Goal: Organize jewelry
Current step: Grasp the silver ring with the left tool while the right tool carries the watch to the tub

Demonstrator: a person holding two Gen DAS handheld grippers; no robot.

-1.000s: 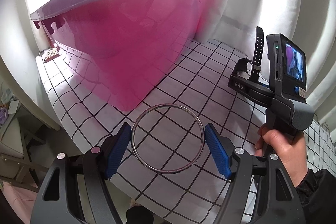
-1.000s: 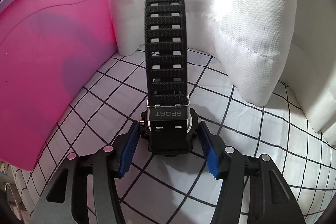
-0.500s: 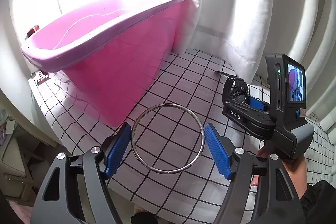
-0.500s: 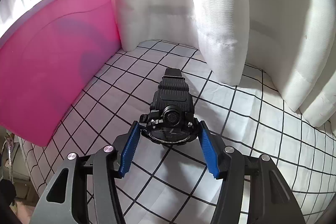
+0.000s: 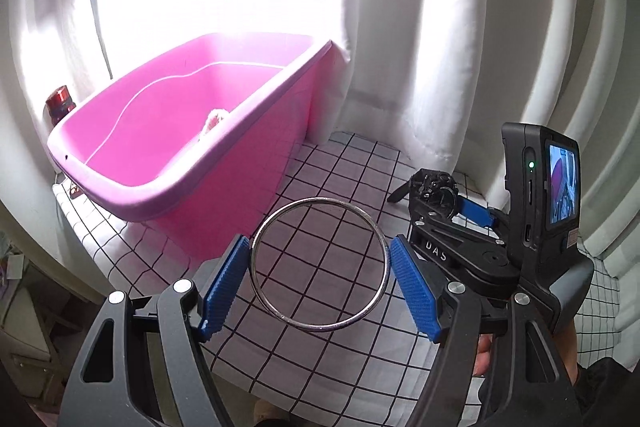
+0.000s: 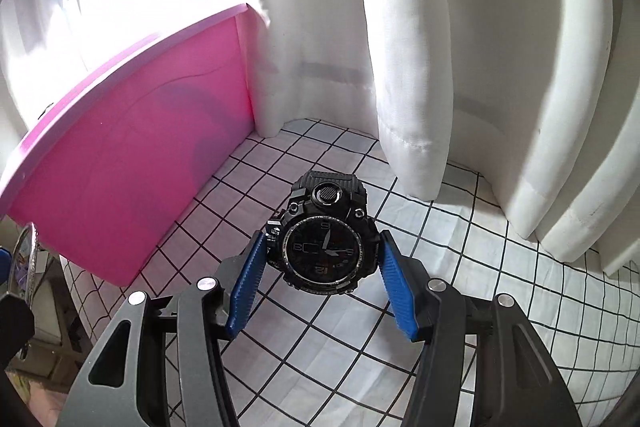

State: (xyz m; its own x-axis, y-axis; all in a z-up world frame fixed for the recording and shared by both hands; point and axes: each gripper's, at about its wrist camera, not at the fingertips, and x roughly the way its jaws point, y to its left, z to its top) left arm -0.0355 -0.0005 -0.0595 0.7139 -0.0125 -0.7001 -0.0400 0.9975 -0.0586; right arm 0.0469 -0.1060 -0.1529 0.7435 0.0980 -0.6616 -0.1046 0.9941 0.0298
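The left claw [image 5: 320,283] pinches a thin, shiny metal bangle [image 5: 319,264] between ribbed blue pads, above the gridded white cloth [image 5: 344,167]. The right claw [image 6: 322,267] clamps a chunky black rubber watch [image 6: 326,237], dial up, beside the smooth pink plastic tub [image 5: 168,131].

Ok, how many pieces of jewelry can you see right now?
2. A metal bangle clamped in the left gripper, and a black watch clamped in the right gripper. A pale item inside the pink bin is unclear; more may be hidden there.
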